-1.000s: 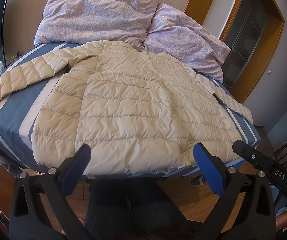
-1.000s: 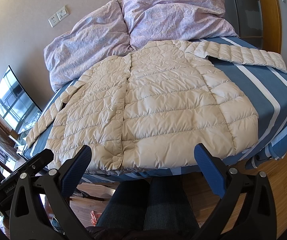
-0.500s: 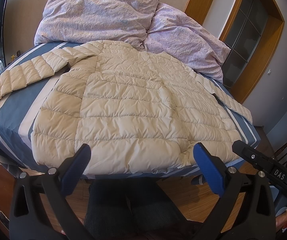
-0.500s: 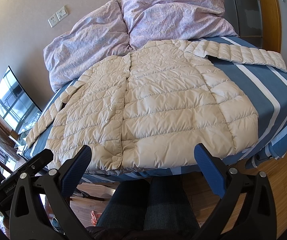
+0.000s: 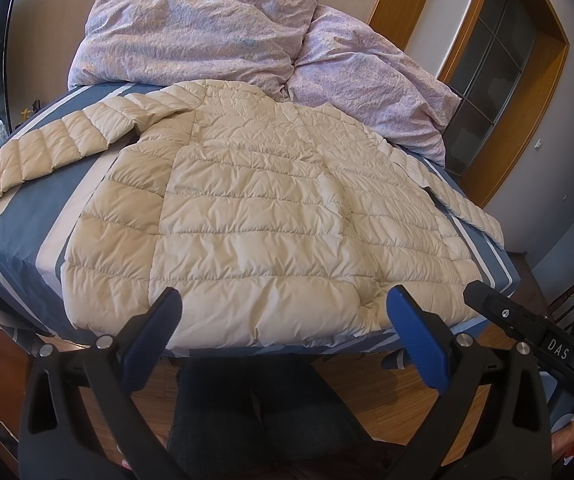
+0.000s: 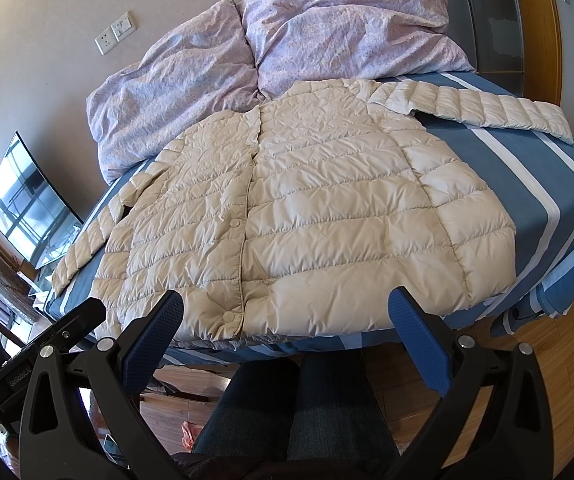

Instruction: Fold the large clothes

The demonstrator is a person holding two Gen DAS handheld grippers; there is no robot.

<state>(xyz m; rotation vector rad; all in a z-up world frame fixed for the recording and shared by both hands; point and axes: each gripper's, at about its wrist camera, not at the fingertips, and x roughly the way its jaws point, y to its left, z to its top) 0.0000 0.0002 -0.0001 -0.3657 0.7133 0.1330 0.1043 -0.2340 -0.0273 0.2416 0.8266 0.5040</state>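
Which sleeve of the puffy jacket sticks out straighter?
The sleeve on the person's right. It stretches sideways across the blue striped bedsheet; the other sleeve hangs close along the jacket's side.

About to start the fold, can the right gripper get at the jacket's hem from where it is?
Probably yes: the right gripper is open, the hem lies just ahead at the bed's edge, nothing between.

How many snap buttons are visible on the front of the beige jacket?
2. One snap button sits midway down the jacket placket; the other is near the hem. More may be hidden higher up in the placket folds.
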